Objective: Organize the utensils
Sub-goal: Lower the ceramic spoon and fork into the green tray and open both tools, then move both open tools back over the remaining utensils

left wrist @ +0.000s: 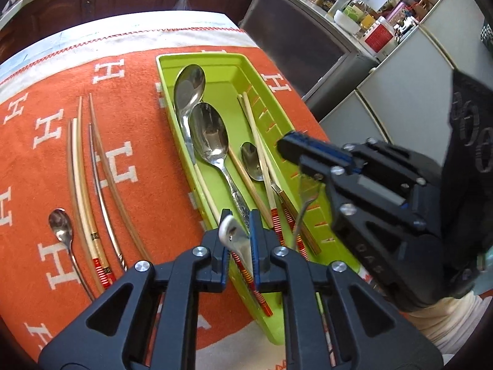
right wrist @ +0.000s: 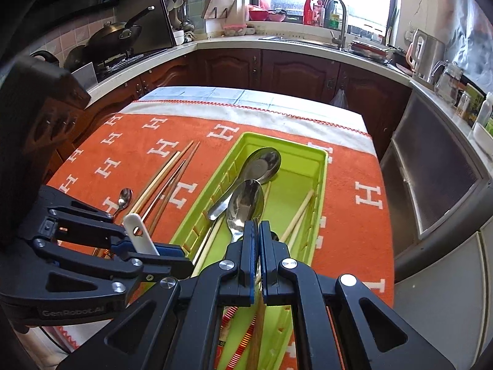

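Observation:
A green utensil tray (left wrist: 215, 61) (right wrist: 320, 166) lies on the orange cloth and holds two large metal spoons (left wrist: 209, 135) (right wrist: 246, 200), a small spoon (left wrist: 251, 162) and several chopsticks. My left gripper (left wrist: 238, 240) (right wrist: 144, 246) is shut on a white utensil handle (left wrist: 231, 234) (right wrist: 138, 231) over the tray's near end. My right gripper (right wrist: 257, 237) (left wrist: 295, 154) is shut on a thin metal fork (left wrist: 303, 203) over the tray's right side. Several chopsticks (left wrist: 92, 185) (right wrist: 166, 182) and a small spoon (left wrist: 61, 228) (right wrist: 124, 199) lie on the cloth left of the tray.
The orange cloth with white H marks (left wrist: 123, 92) (right wrist: 354, 215) covers the table. Dark wood cabinets (right wrist: 277, 71), a counter with a sink (right wrist: 308, 40) and a stove with pans (right wrist: 117, 34) stand beyond. Grey appliances (left wrist: 400, 92) stand to the right.

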